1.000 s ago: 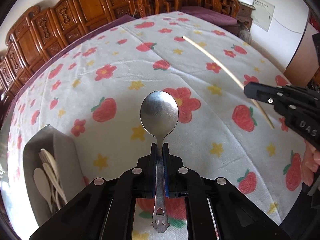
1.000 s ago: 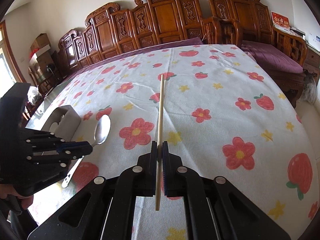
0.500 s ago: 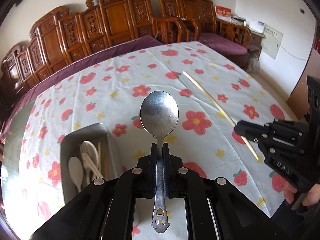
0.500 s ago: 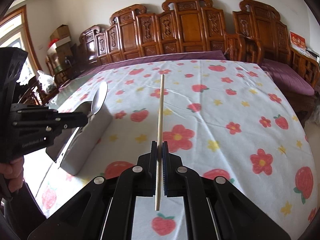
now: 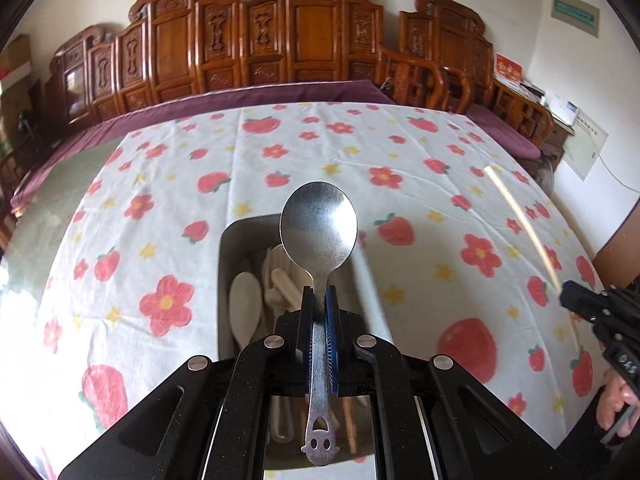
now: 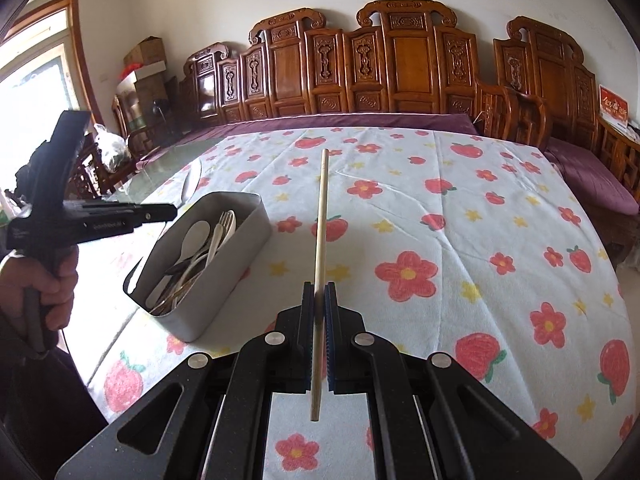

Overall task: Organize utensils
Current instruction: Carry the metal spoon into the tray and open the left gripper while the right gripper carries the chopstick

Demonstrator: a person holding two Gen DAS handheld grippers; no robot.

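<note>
Steel spoon (image 5: 318,228) in my left gripper (image 5: 319,294), one of them, shiny round bowl pointing away from me, flat handle with a little smiley cut-out at the tail end. The jaws are pinched tight on the neck, and it hangs right over the grey bin (image 5: 226,240). From my right camera I see that bin (image 6: 224,276) near the table's left edge with pale plastic utensils inside: one white spoon (image 6: 195,238) and one fork (image 6: 224,224) I can make out, plus some metal handles too tangled to count. My right gripper (image 6: 319,294) is clamped on a single wooden chopstick (image 6: 321,232), plain light wood, sticking straight out over the tablecloth (image 6: 460,240), which is white with red flowers and strawberries. So that's one spoon, one chopstick, one bin, two grippers.
</note>
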